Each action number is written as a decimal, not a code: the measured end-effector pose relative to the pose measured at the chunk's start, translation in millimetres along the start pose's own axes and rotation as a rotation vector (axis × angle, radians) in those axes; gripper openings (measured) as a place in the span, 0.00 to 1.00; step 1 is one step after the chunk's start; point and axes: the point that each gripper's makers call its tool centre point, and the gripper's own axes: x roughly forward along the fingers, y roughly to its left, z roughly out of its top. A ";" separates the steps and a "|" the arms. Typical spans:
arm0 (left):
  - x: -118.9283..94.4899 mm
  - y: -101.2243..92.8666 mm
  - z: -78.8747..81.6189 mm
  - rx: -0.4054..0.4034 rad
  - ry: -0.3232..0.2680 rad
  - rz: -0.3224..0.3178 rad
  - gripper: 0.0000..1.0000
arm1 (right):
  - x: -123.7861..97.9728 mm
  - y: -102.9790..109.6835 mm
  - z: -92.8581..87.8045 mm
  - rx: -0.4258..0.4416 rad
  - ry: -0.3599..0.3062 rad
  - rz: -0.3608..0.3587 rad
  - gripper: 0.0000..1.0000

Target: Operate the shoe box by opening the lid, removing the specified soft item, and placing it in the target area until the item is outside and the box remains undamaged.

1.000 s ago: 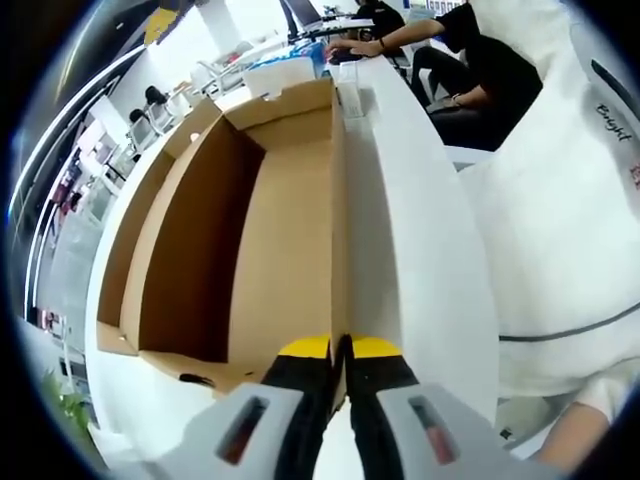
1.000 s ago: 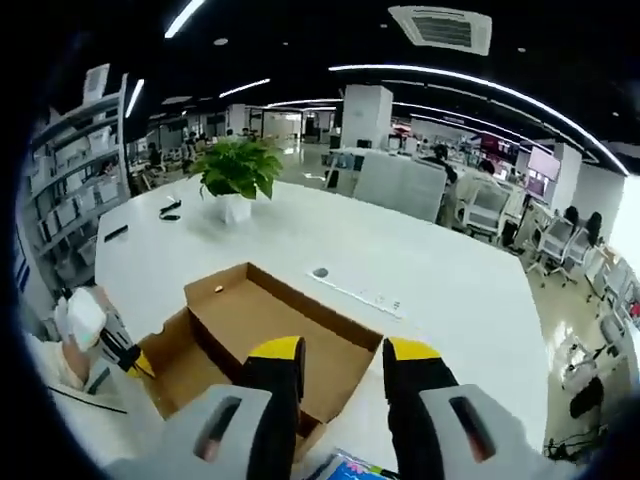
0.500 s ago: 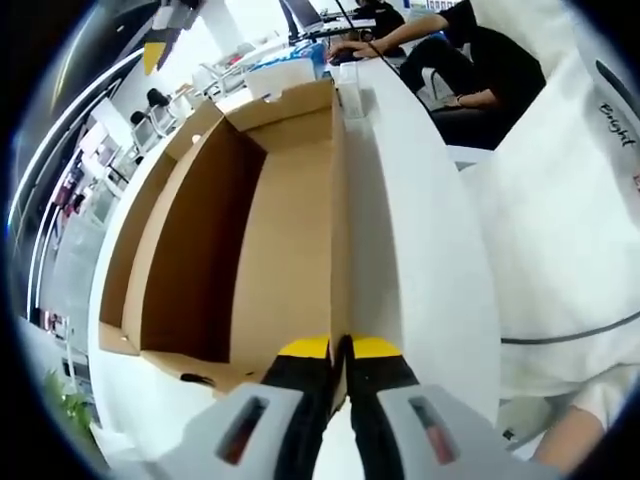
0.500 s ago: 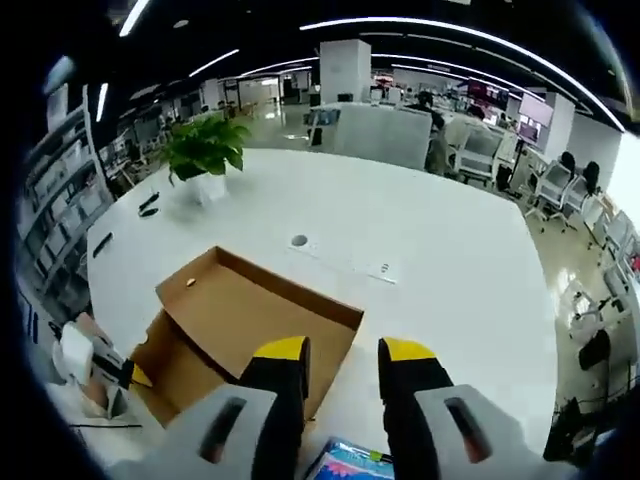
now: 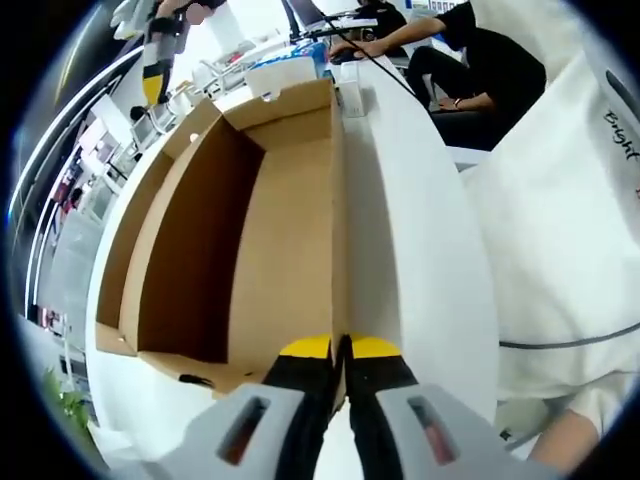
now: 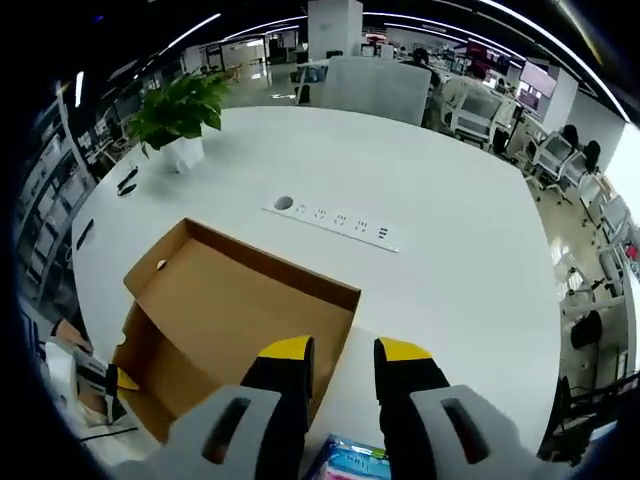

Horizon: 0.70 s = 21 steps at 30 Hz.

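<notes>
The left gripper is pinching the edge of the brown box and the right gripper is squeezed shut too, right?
Not quite. The left gripper does pinch the cardboard box edge, but the right gripper is open, holding nothing, as the right gripper view shows.

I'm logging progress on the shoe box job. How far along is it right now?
Done: the shoe box is open, its cardboard inside exposed. In hand: the left gripper is shut on the box wall, steadying it, while the right gripper hangs open above the box. Left: no soft item can be made out inside the box, so taking it out and placing it isn't confirmed.
</notes>
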 end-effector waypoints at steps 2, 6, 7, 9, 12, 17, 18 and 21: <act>-0.1 -0.5 0.1 0.001 -0.003 0.001 0.03 | 2.9 3.4 -4.3 -0.008 0.017 0.003 0.23; -0.1 -1.1 0.5 0.005 0.001 -0.004 0.03 | 10.1 9.4 -7.3 -0.005 0.037 0.006 0.22; -0.1 -1.1 0.6 0.004 0.002 -0.005 0.03 | 11.8 9.2 -8.2 -0.014 0.045 0.000 0.22; -0.1 -1.4 0.9 0.006 0.002 -0.005 0.03 | 15.8 7.5 -7.2 -0.007 0.044 -0.009 0.22; -0.1 -1.8 1.4 0.010 0.000 0.001 0.03 | 29.4 4.7 -4.7 0.031 0.058 0.003 0.22; -0.1 -0.7 1.9 0.010 -0.003 -0.003 0.03 | 46.4 0.3 -10.3 0.059 0.069 0.011 0.16; -0.1 -0.4 2.0 0.008 -0.005 -0.006 0.03 | 49.2 -2.5 -9.5 0.073 0.074 0.016 0.16; 0.0 -0.5 2.1 0.007 -0.002 -0.010 0.03 | 51.0 -8.4 -9.2 0.135 0.061 0.008 0.16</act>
